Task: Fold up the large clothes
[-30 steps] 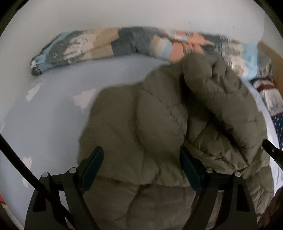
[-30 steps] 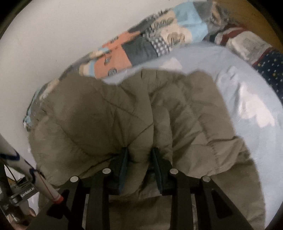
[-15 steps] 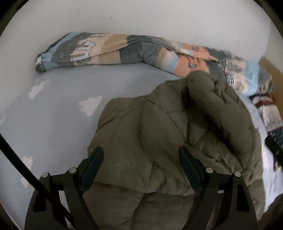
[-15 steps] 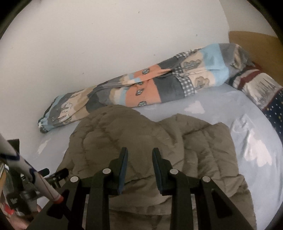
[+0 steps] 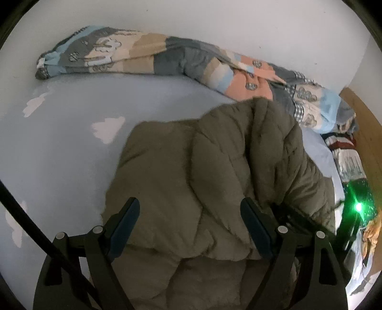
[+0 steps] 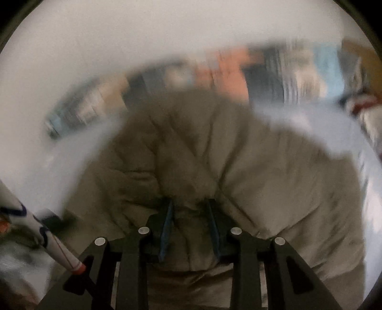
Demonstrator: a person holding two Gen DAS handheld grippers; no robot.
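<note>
the olive puffer jacket [image 5: 214,171] lies bunched on the pale blue bed sheet [image 5: 59,147], near the patterned blanket [image 5: 167,59] that is rolled along the white wall [image 5: 214,21]. the left tool [image 5: 189,226] is wide open over the jacket, one finger on each side of a padded fold, and i cannot tell if the fingers touch it. the right wrist view is blurred. there the right tool [image 6: 189,226] has its fingers close together with a ridge of the jacket [image 6: 238,155] pinched between them. a green light [image 5: 358,207] glows to the right of the jacket.
</note>
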